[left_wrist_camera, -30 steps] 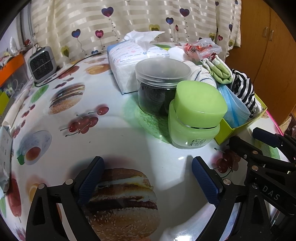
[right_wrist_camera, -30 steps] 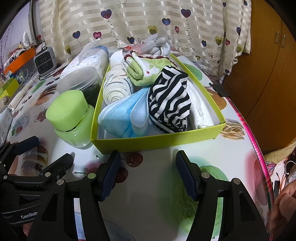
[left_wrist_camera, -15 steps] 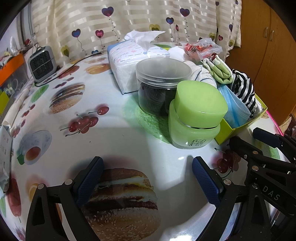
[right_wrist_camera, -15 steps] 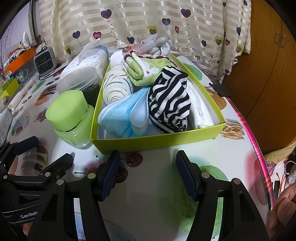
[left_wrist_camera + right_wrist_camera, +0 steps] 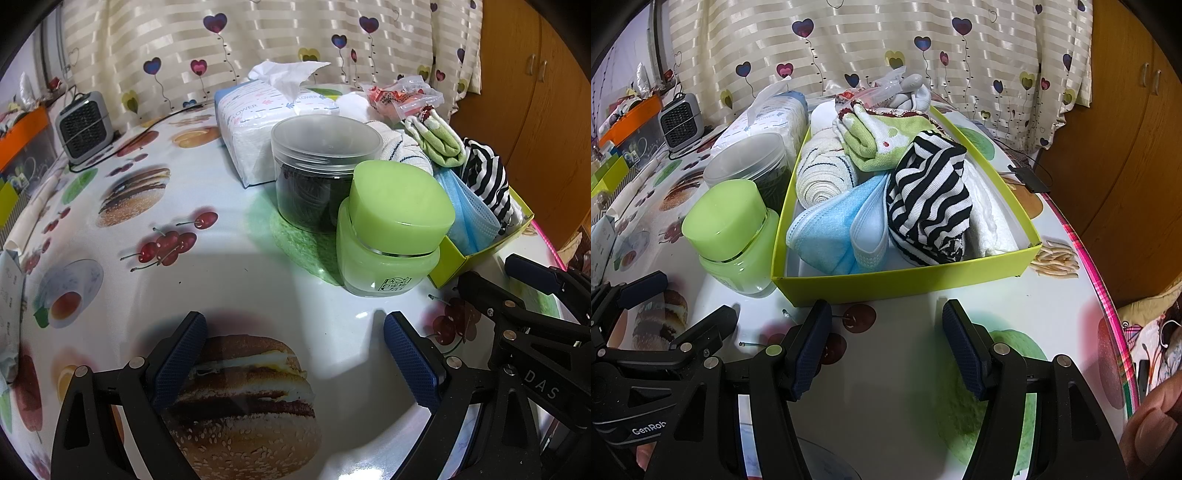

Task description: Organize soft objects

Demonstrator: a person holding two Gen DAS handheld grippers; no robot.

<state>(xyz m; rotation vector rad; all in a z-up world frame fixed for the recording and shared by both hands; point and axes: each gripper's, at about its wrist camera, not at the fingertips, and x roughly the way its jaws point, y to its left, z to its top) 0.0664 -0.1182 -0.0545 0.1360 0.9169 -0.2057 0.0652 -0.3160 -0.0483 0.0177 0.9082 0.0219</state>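
The yellow-green box (image 5: pixel 905 282) sits mid-frame in the right wrist view, stuffed with a striped sock (image 5: pixel 929 201), blue masks (image 5: pixel 831 229) and a rolled towel (image 5: pixel 822 173). A green jar (image 5: pixel 733 236) touches its left wall. Both the right gripper (image 5: pixel 882 341) and left gripper (image 5: pixel 293 354) hang wide apart, holding nothing, low in frame over the table (image 5: pixel 229 280).

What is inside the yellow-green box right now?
In the yellow-green box: blue face masks, striped cloth, rolled towel, green towel, white cloth. Anything beneath them is hidden.

A green-lidded jar (image 5: pixel 393 236) stands beside a clear tub (image 5: pixel 325 170) (dark contents), tissue pack (image 5: pixel 266 125) behind.
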